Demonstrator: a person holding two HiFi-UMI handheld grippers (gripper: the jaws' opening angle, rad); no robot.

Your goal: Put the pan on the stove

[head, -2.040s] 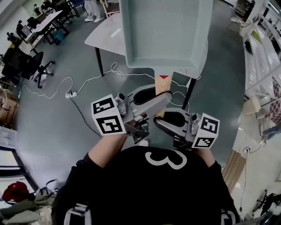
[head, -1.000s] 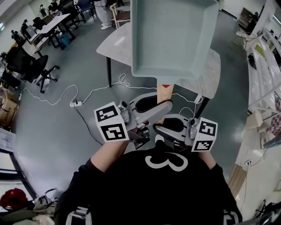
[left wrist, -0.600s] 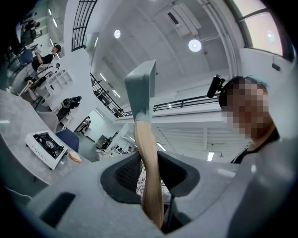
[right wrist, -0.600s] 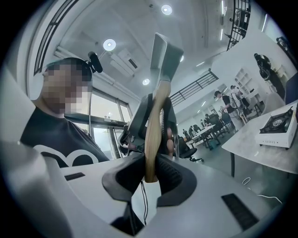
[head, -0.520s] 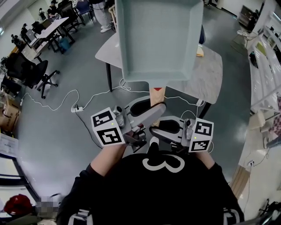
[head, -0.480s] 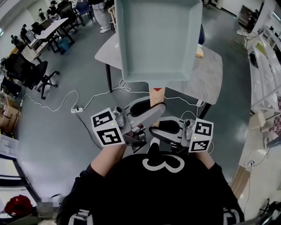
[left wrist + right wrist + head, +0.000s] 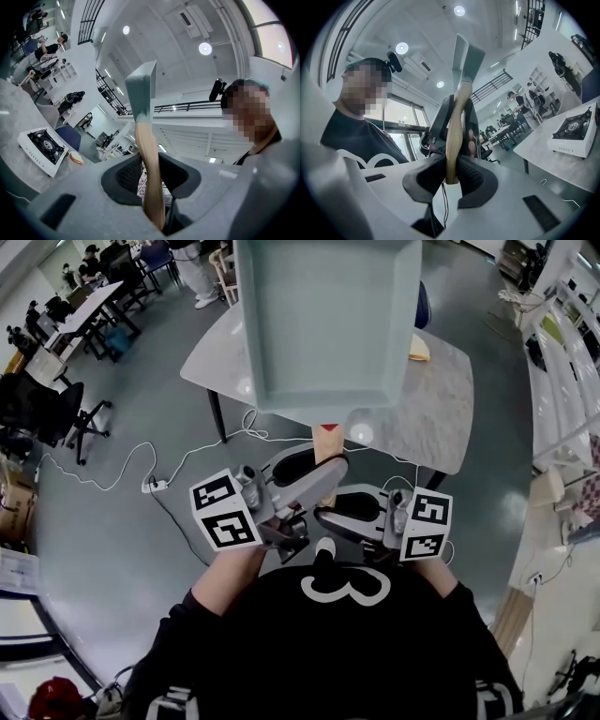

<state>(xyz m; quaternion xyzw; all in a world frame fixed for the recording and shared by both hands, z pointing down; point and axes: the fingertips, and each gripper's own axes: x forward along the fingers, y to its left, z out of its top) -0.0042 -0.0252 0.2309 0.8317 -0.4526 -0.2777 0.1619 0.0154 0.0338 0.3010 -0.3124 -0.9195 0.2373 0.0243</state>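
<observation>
grips a pale green square pan (image 7: 323, 324) by its wooden handle (image 7: 327, 442) with both claws, well apart from the stove (image 7: 44, 145). from the left, clamps the left gripper (image 7: 319, 479) on the handle, pads pressed to either side of the wood. holds the pan out ahead of and above both sets of jaws, open side facing the head camera, seen against a grey table (image 7: 450, 399) beyond. from the right, pinches the same handle with the right gripper (image 7: 328, 515), just beside the left one and nearer the handle's free end, jaws closed on the wood. shows the white single-burner stove resting on that table, low and left of the left claw, low and far right of the right claw.
</observation>
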